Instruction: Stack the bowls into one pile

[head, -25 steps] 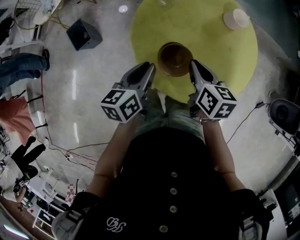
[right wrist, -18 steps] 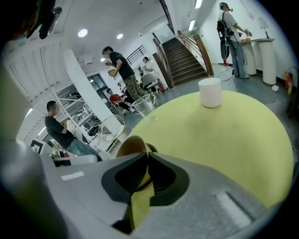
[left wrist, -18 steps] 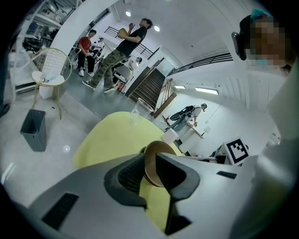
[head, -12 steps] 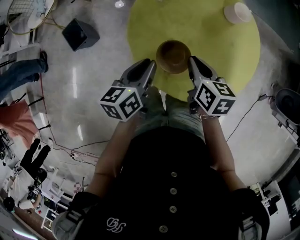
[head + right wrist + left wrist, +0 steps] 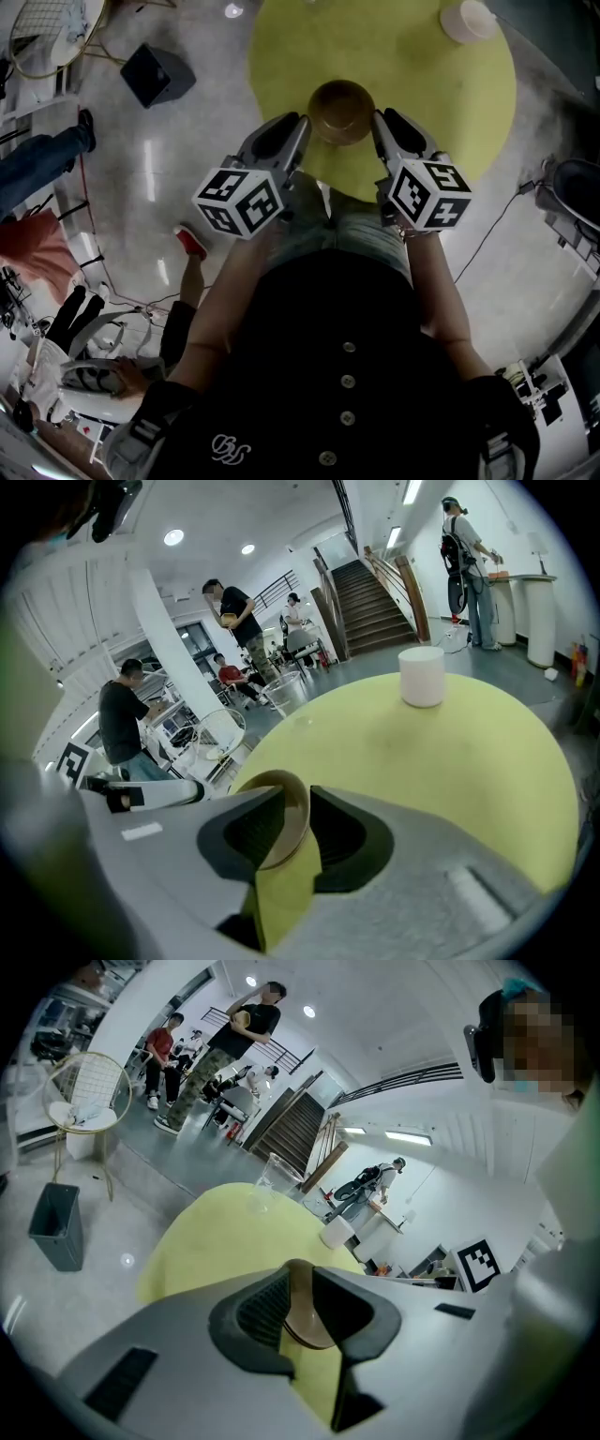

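Head view shows the left gripper (image 5: 297, 126) and right gripper (image 5: 380, 120) each clamped narrowly on opposite rims of the brown bowl (image 5: 339, 108), yellow table (image 5: 422, 103) beneath.

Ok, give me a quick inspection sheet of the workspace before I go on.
Surface: round yellow table.
Job's things: one brown bowl near the table's near edge; no second bowl seen.
Clutter: white cup and clear glass, both on the far side.
Grippers: left gripper and right gripper each shut on the bowl's rim, on opposite sides.
Cables: black cable on the floor at right.
Surroundings: dark bin, wire chair, staircase, people standing about.
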